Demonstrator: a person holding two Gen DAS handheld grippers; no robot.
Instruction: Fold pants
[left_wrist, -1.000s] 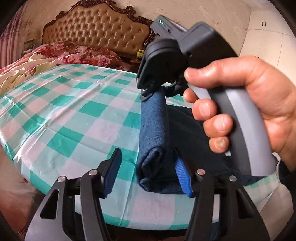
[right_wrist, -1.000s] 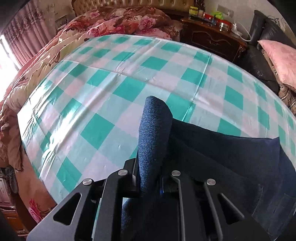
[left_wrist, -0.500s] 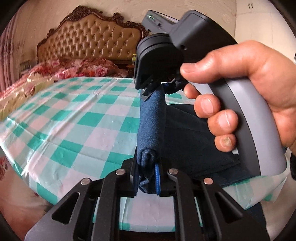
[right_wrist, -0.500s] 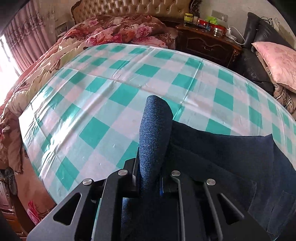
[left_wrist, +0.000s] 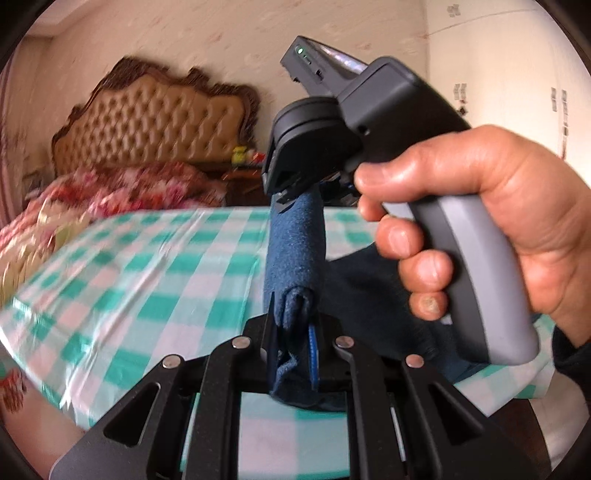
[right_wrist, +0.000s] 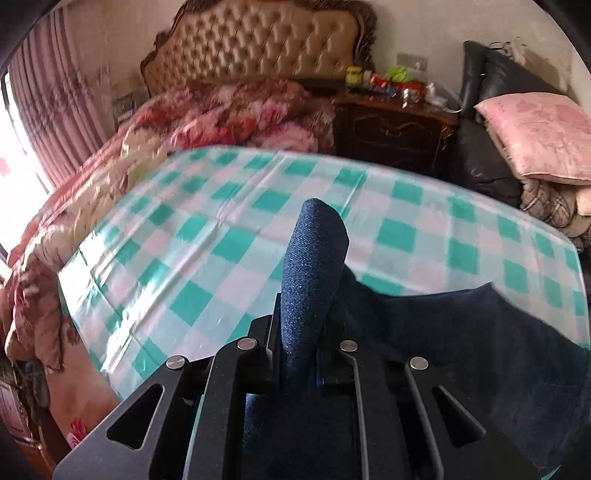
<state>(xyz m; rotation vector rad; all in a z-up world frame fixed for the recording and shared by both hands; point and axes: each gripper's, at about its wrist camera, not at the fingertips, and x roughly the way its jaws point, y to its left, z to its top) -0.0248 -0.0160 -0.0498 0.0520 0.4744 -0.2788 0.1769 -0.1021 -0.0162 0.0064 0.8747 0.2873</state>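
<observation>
Checkered green-and-white tablecloth lies under your work. Your left gripper is clamped on the folded edge of the dark blue pants, held raised; farther along that edge, your right gripper is clenched on it too. Beyond stands a tufted headboard.
</observation>
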